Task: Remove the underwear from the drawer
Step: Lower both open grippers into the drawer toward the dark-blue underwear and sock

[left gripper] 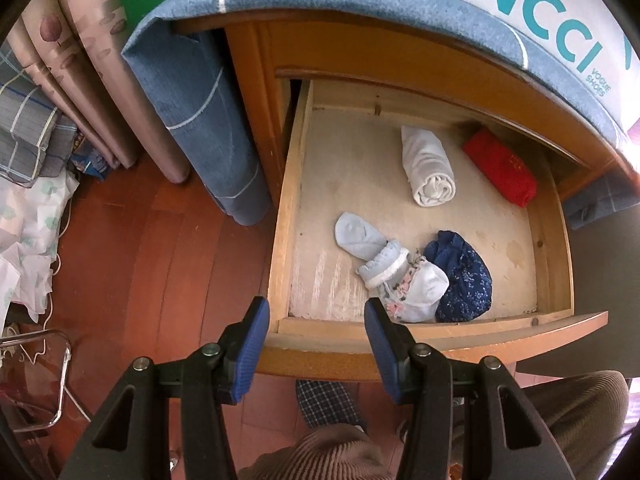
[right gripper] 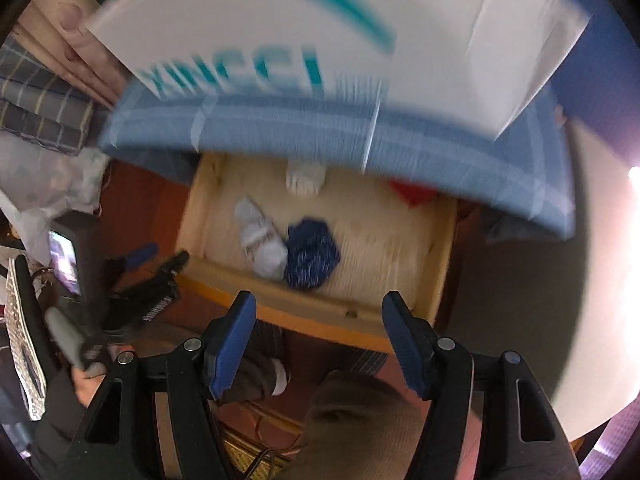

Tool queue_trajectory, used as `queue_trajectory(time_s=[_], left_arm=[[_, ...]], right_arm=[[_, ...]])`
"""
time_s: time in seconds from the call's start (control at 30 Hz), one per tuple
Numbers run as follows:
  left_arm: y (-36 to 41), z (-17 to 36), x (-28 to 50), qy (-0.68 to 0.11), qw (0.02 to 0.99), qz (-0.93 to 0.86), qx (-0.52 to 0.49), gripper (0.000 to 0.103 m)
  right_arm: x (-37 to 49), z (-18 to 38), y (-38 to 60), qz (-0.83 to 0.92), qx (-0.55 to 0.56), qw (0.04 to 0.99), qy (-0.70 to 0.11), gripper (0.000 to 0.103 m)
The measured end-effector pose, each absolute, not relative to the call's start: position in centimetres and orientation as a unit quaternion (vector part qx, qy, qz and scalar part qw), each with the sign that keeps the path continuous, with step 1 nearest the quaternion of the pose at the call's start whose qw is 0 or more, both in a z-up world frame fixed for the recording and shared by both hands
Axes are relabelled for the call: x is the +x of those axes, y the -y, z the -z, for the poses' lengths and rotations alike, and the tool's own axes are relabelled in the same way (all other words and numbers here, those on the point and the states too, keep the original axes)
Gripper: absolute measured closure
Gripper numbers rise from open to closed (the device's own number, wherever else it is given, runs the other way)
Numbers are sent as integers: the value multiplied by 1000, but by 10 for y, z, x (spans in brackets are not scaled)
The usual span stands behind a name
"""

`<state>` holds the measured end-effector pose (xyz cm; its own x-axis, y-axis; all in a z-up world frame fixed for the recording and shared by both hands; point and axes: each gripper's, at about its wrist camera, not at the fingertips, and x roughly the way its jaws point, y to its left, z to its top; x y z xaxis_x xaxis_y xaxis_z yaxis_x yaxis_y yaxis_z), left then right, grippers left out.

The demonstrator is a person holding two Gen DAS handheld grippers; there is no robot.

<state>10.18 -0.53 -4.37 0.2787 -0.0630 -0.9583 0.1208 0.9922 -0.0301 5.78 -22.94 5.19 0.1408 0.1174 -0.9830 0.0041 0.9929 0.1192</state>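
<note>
left wrist view looks almost straight down into an open wooden drawer point(left gripper: 550, 240) pulled out of an orange-brown cabinet point(left gripper: 256, 92). the left gripper point(left gripper: 316, 316) hangs above the drawer's near left corner with its blue-padded jaws partly apart and nothing between them. on the drawer floor, close to the front wall, lies a small cluster: a pale blue sock point(left gripper: 360, 236), a white piece with floral trim point(left gripper: 420, 290) and, touching it on the right, a crumpled navy floral underwear point(left gripper: 464, 276). farther back sit a white rolled cloth point(left gripper: 428, 166) and, beside it to the right, a folded red cloth point(left gripper: 500, 168), the two apart from each other. a blue cloth point(left gripper: 192, 80) drapes over the cabinet top and hangs down its left side, and a white shoe box with teal lettering point(left gripper: 532, 12) rests on top. wooden floor point(left gripper: 160, 260) runs to the left.

right wrist view is streaked with motion blur (details are soft). the right gripper point(right gripper: 318, 306) is over the drawer's front edge point(right gripper: 304, 318), jaws about halfway apart and empty. the navy underwear point(right gripper: 312, 256) shows just beyond the front wall, well clear of the pads, next to the pale sock point(right gripper: 260, 240). the left gripper point(right gripper: 160, 260) appears at the left, held in a person's hand point(right gripper: 86, 380).
</note>
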Motion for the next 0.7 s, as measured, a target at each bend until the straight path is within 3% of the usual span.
queue_trajectory(time_s=[0.23,0.7], left_arm=[[9,49,117,-626,777,61,28,53],[20,75,153,-684,726,65,28,53]], right_arm=[[69,28,221,-27,58,707,-704,41],[113,126,216,-6,88,640,-763,42]])
